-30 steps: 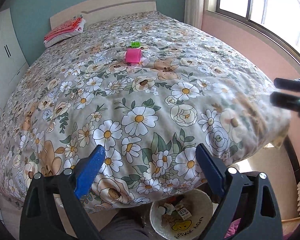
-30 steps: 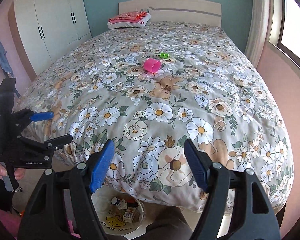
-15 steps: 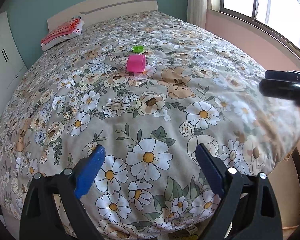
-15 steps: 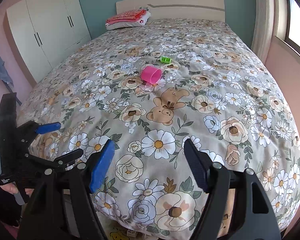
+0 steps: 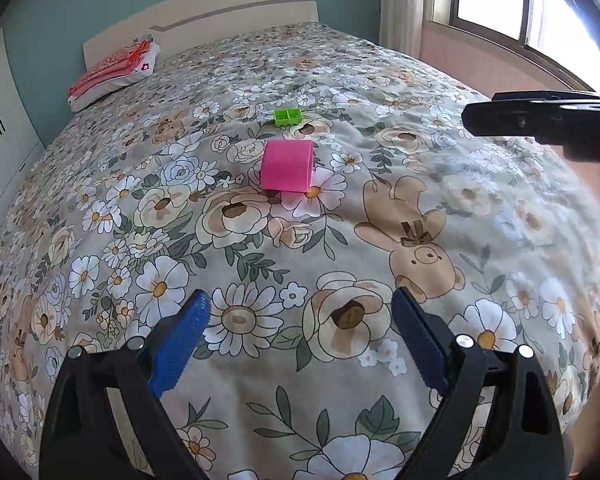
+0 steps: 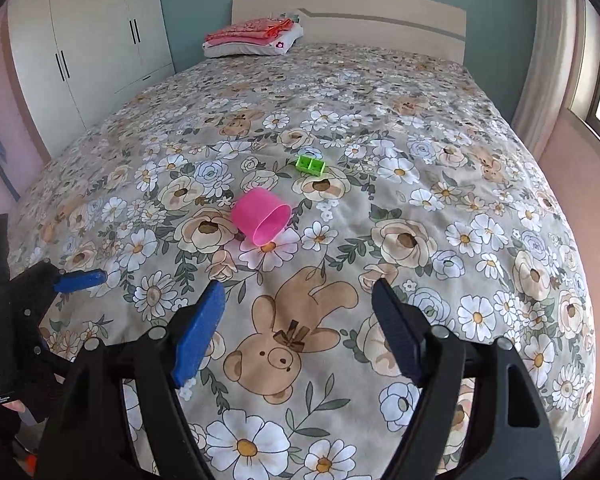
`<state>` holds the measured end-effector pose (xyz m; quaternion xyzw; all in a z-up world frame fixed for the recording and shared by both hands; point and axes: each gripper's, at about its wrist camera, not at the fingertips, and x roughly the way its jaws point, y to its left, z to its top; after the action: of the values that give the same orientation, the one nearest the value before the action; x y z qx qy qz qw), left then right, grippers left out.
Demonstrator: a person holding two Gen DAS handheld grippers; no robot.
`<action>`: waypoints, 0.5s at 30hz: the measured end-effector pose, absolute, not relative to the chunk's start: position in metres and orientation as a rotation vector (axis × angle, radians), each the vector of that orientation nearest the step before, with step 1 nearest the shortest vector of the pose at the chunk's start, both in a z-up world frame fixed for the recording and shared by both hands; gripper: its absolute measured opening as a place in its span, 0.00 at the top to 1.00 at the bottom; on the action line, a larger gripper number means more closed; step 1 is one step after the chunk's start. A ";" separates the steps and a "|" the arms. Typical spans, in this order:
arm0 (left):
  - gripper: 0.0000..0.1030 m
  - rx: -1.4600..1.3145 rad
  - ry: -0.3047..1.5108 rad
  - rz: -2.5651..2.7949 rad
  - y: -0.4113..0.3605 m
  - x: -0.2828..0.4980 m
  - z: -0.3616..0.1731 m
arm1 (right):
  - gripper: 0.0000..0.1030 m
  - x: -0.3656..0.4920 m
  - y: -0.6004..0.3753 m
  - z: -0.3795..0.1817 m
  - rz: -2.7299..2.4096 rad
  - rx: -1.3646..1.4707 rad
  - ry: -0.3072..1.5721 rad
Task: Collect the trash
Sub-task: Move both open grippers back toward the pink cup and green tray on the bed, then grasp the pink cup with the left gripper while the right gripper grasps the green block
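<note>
A pink plastic cup [image 5: 287, 165] [image 6: 262, 217] lies on its side in the middle of the flowered bedspread [image 5: 440, 208] [image 6: 420, 184]. Just beyond it sits a small green two-cell block [image 5: 287, 117] [image 6: 310, 165]. My left gripper [image 5: 300, 320] is open over the near part of the bed, short of the cup, with nothing between its fingers. My right gripper [image 6: 298, 312] hovers over a printed bear, nearer than the cup; its jaws are opening and hold nothing. Each gripper shows at the edge of the other's view.
A folded red-and-white stack [image 5: 112, 74] [image 6: 256, 36] lies by the headboard [image 6: 380, 24]. White wardrobes [image 6: 92, 52] stand left of the bed. A window [image 5: 520, 8] and pink wall run along the right side.
Both grippers have moved forward over the bed toward the cup and block. The basket of trash below the bed's foot has dropped out of both views. The right jaws stand slightly wider.
</note>
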<state>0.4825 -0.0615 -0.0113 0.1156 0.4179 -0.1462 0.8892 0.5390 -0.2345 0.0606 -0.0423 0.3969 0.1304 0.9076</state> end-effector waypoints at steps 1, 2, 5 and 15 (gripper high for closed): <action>0.10 0.239 0.861 -0.303 -0.063 0.492 -0.013 | 0.27 0.554 -0.232 0.059 0.274 -0.102 0.820; 0.10 0.234 0.855 -0.306 -0.063 0.503 -0.014 | 0.27 0.569 -0.230 0.056 0.277 -0.116 0.823; 0.10 0.199 0.867 -0.341 -0.067 0.533 -0.021 | 0.27 0.613 -0.220 0.047 0.284 -0.171 0.821; 0.10 0.186 0.845 -0.402 -0.078 0.611 -0.048 | 0.27 0.748 -0.194 -0.004 0.332 -0.288 0.883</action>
<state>0.6112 -0.0779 -0.0479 0.0897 0.4068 -0.1936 0.8883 0.7478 -0.1938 -0.0036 -0.1384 0.4240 0.1596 0.8807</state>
